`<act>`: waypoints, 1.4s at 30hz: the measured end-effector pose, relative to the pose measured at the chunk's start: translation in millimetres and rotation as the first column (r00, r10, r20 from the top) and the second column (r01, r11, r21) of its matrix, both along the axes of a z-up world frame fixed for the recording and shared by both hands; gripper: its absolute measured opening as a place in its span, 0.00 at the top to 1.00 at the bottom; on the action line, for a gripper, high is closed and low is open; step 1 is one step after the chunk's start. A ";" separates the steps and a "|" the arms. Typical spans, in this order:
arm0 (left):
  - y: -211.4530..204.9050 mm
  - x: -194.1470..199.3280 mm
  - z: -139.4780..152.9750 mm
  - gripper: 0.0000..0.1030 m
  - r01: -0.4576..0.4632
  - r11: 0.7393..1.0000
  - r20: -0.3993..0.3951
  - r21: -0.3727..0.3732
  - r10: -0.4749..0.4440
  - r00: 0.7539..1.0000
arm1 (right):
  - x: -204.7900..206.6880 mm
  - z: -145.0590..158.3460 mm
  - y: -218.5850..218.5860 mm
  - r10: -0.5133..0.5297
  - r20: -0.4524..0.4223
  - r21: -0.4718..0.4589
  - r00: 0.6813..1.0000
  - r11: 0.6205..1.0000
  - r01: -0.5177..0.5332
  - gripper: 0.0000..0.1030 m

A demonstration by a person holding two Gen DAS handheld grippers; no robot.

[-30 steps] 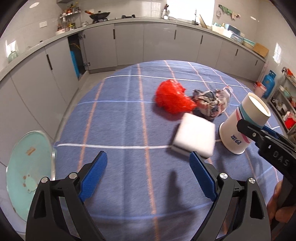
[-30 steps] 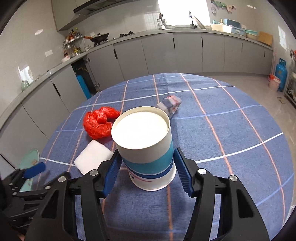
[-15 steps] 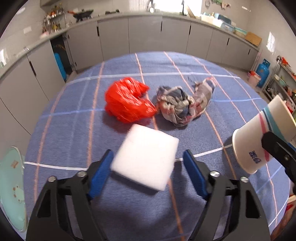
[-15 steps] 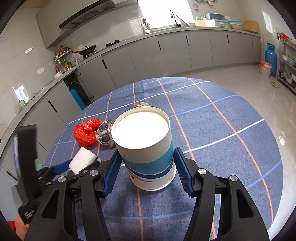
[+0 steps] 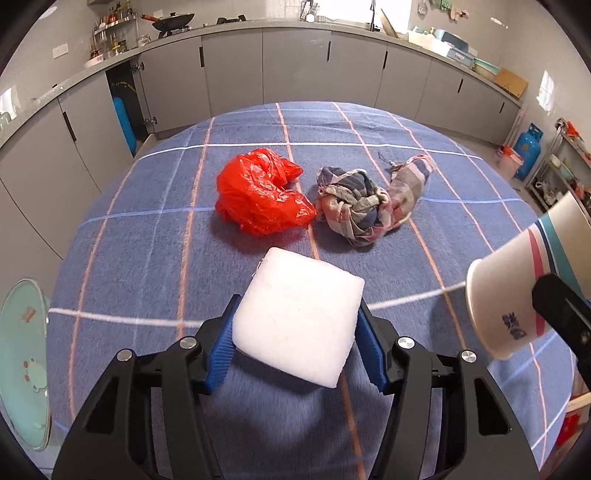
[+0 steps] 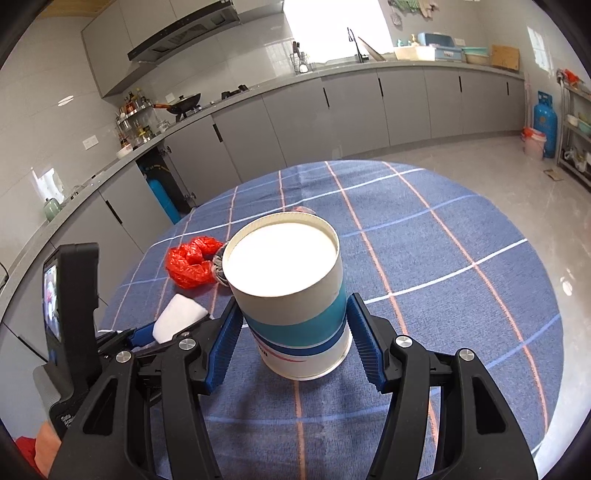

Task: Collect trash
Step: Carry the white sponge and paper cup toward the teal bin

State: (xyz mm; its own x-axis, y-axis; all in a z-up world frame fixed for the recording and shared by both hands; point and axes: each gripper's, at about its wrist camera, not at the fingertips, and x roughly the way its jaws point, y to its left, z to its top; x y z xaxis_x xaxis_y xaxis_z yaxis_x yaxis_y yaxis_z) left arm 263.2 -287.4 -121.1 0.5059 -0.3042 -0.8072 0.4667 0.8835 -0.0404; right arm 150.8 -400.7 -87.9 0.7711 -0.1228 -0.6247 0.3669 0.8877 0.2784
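Between the blue pads of the left hand-held gripper (image 5: 295,345): 1 white foam block (image 5: 299,319), now clamped on both sides and raised off the cloth; 1 second ago it lay on the counter ahead of wide-open jaws, and half a second ago the jaws were only bracketing it.

Right hand-held gripper (image 6: 293,341): clamped as before on 1 paper cup (image 6: 291,295), white with teal and blue bands, open mouth up. In the left wrist view the cup (image 5: 517,295) shows tilted at the right edge, clear of the cloth; 1 second ago it stood nearer the foam block.

On the counter (image 5: 147,258), far of the foam block:
- 1 crumpled red plastic bag (image 5: 260,192), left.
- 1 wadded plaid cloth (image 5: 364,203), just right of the bag, touching or nearly so.

Surface: blue tablecloth with a grid of orange and white lines.

Room: kitchen with grey cabinets (image 5: 232,70) along the far and left walls; 1 wok (image 5: 173,18) on the far worktop; 1 blue gas cylinder (image 6: 545,123) on the floor at the right; 1 pale green round lid (image 5: 22,369) at the near left, beyond the counter edge.
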 end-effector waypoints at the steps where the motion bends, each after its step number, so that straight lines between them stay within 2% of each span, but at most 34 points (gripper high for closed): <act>1: 3.6 -3.9 2.7 0.44 -0.001 1.000 0.008 -0.003 0.001 1.000 | -1.9 2.3 2.2 0.001 0.004 -0.001 1.000 1.000 -0.001 0.43; 10: 56.9 -33.9 29.0 0.44 -0.059 0.997 0.039 -0.049 0.061 0.997 | -13.4 15.7 32.5 0.042 0.031 -0.014 0.999 0.999 -0.041 0.43; 17: 105.3 -50.5 42.5 0.44 -0.125 0.991 0.089 -0.046 0.129 0.988 | -15.2 21.3 69.2 0.102 0.034 -0.026 0.994 0.995 -0.101 0.43; 32: 186.4 -62.0 42.9 0.44 -0.255 0.964 0.088 -0.070 0.261 0.961 | -3.6 20.2 147.1 0.254 0.012 -0.049 0.967 0.966 -0.253 0.43; 42: 242.7 -62.8 43.8 0.44 -0.360 0.930 0.098 -0.079 0.366 0.925 | 6.5 20.5 196.7 0.361 0.007 -0.051 0.933 0.932 -0.360 0.43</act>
State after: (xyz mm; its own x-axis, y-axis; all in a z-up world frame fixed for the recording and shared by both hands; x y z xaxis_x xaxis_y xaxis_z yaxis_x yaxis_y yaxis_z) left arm 200.3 -44.7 -77.3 0.6747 -0.1280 -0.7269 0.1191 0.9908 -0.0639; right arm 157.3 -203.9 -67.4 0.7791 0.1357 -0.6120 0.0155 0.9718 0.2352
